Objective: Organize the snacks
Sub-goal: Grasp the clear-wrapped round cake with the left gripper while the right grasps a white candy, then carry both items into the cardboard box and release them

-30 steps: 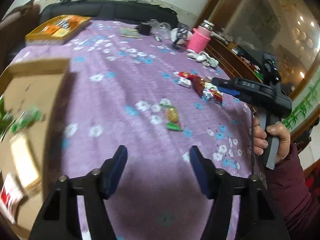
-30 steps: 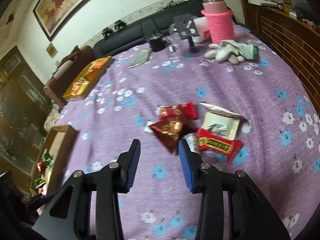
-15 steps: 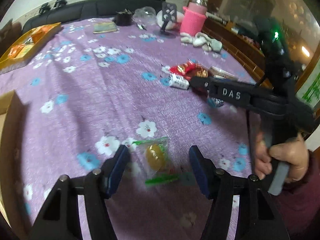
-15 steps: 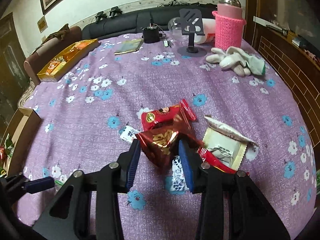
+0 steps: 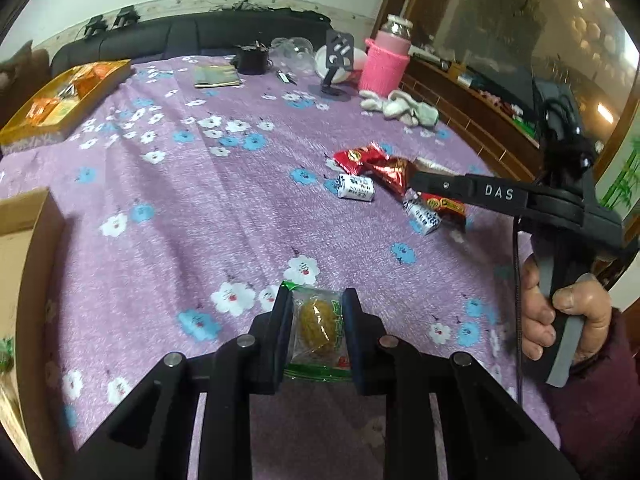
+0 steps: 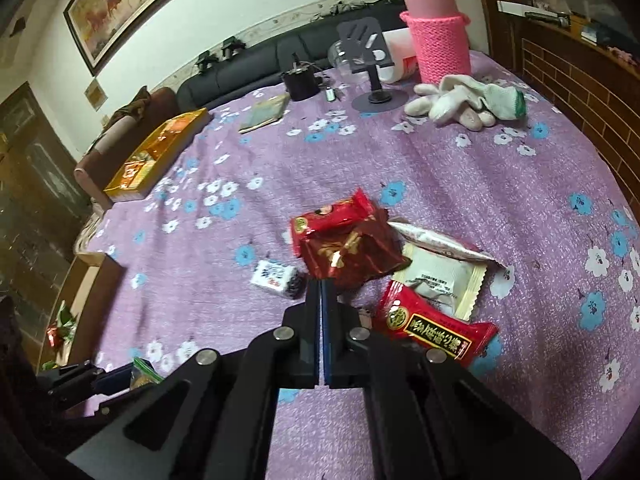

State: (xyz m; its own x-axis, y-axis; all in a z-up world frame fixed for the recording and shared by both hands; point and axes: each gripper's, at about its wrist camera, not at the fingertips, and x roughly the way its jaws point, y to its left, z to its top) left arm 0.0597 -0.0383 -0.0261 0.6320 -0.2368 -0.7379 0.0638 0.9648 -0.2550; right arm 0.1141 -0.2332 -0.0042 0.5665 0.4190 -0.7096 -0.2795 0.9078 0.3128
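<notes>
Now left jaws pinch a crinkly clear candy packet; right jaws clamp a shiny red foil wrapper.

At the table's twelve o'clock edge in the right wrist view stand a pink knit-sleeved bottle and a dark phone stand. White work gloves lie at about one o'clock of the stand, well apart from a small booklet at eleven. A framed painting hangs on the wall above a black sofa. The purple floral tablecloth covers the table.
</notes>
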